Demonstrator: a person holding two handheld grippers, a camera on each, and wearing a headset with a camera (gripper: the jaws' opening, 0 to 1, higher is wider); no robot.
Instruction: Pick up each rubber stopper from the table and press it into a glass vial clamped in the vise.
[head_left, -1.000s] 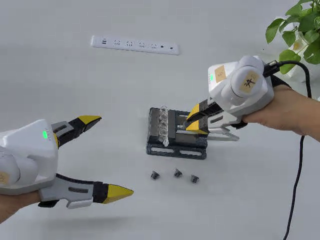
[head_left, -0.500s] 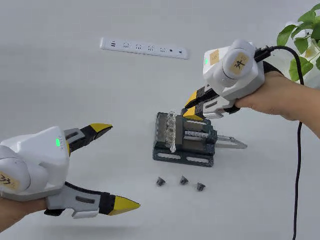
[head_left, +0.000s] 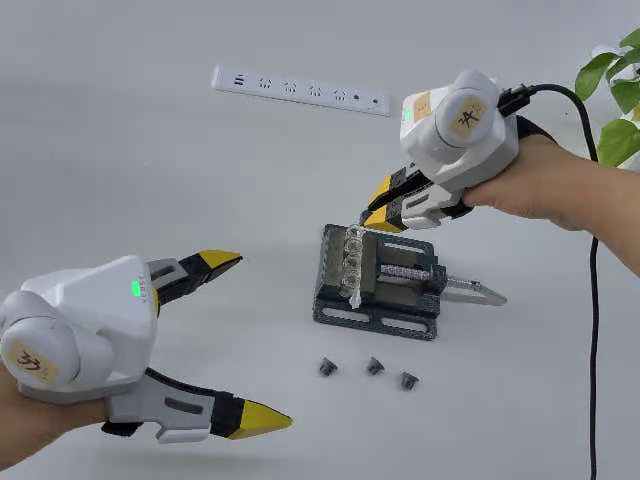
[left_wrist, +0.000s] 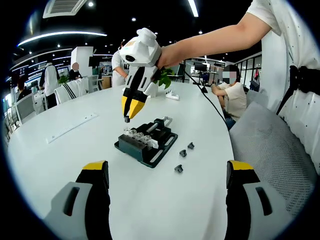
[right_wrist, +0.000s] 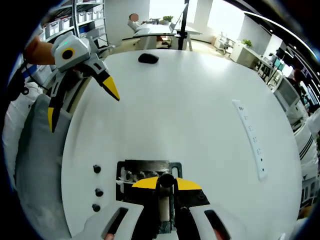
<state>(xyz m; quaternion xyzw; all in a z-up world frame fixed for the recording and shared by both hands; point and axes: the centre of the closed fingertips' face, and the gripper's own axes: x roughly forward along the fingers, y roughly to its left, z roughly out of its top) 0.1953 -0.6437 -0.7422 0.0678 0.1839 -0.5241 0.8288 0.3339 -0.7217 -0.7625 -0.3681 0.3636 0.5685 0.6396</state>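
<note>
Right hand-held gripper (head_left: 377, 214), pinching a stopper (right_wrist: 166, 183), hovers over the vials (head_left: 352, 257) in the vise (head_left: 380, 301); an off-centre push could crack glass. Left hand-held gripper (head_left: 252, 340) hangs spread.

The right gripper (right_wrist: 166, 185), white with yellow-tipped jaws, pinches a small dark rubber stopper (right_wrist: 166, 180) over the clear glass vials (right_wrist: 134, 176) in the black metal vise (right_wrist: 147, 165). Three loose dark stoppers (right_wrist: 98, 192) lie on the white table (right_wrist: 190, 110) beside it; the left gripper (right_wrist: 82, 104) hangs beyond, jaws spread
</note>
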